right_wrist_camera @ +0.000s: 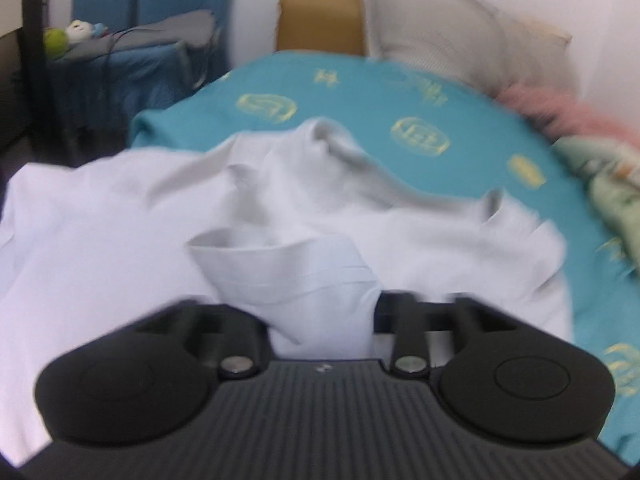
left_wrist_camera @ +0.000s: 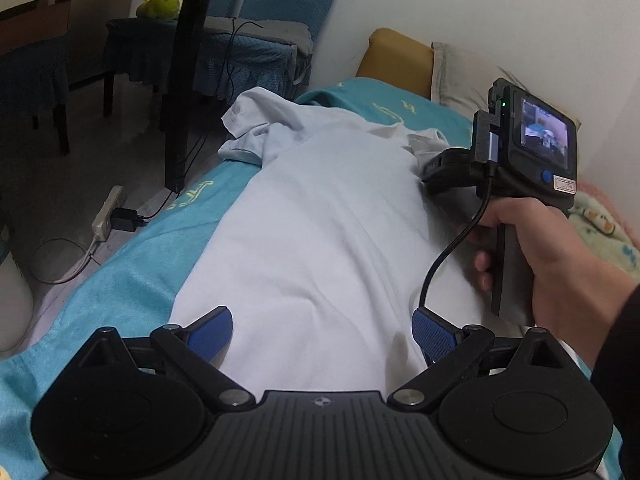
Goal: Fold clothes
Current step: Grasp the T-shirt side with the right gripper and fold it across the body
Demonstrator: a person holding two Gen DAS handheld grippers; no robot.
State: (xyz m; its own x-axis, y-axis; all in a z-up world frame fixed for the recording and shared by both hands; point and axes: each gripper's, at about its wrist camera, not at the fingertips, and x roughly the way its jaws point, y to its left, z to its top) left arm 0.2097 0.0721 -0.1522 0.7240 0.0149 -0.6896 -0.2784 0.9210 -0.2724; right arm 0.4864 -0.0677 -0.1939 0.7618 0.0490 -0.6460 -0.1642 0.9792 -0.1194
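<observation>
— Surface and room?

— A bed with a teal blanket [left_wrist_camera: 132, 280] printed with yellow marks, set against a white wall [left_wrist_camera: 460, 8]. Tan headboard [right_wrist_camera: 320, 20] at the far end, grey pillow [right_wrist_camera: 448, 36] leaning beside it. Dark tiled floor [left_wrist_camera: 60, 168] off the left edge.

— Around it, in the way?

— Power strip [left_wrist_camera: 106, 214] with a black plug and cables on the floor, dark post [left_wrist_camera: 188, 76] rising beside the bed, blue-draped table [left_wrist_camera: 132, 48] bearing a green plush toy [left_wrist_camera: 158, 6]. Pink and pale-green bedding [right_wrist_camera: 592, 152] bunched along the wall side. Right hand [left_wrist_camera: 536, 248] and right gripper [right_wrist_camera: 320, 308] over the far right part of the cloth.

— The clothing?

— White shirt [left_wrist_camera: 320, 208] spread on the blanket, long axis running from the near edge toward the headboard, collar and sleeves at the far end, hem nearest the left gripper [left_wrist_camera: 320, 332].

— Fingers?

— Left: blue pads [left_wrist_camera: 210, 332] spread wide, resting on or just above the hem; hard to tell which. Right: clamped on a fold of shirt bunched between them, fingertips hidden by cloth, view blurred.
</observation>
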